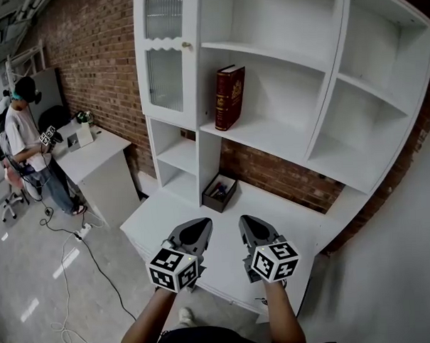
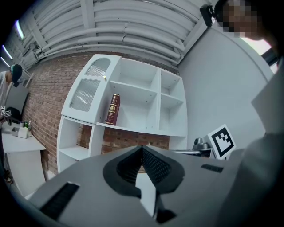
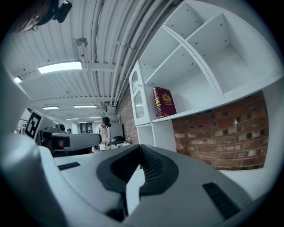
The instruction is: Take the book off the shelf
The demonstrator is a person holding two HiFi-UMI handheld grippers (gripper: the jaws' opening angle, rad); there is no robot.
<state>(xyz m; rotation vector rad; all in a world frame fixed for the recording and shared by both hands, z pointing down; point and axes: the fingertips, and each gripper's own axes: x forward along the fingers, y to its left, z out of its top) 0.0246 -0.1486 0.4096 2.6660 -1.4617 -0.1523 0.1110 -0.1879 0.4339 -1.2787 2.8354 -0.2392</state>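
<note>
Lab-like workspace, brick wall [image 1: 89, 52], bare ceiling pipes [image 3: 133, 26], strip light [image 3: 60, 67], desk [image 1: 93, 157]

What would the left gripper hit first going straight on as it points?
Most likely the brick wall below the shelf: the left gripper aims under the book, not at it. Depth is unclear; the small black box may lie near that line.

A red brick wall [image 1: 95, 44] runs behind a white desk [image 1: 93, 155] at the left, where a person [image 1: 25, 133] stands. Loose cables [image 1: 64, 280] trail over the grey floor [image 1: 19, 247]; strip lights [image 3: 60, 67] glow on the ribbed ceiling [image 3: 88, 26].
</note>
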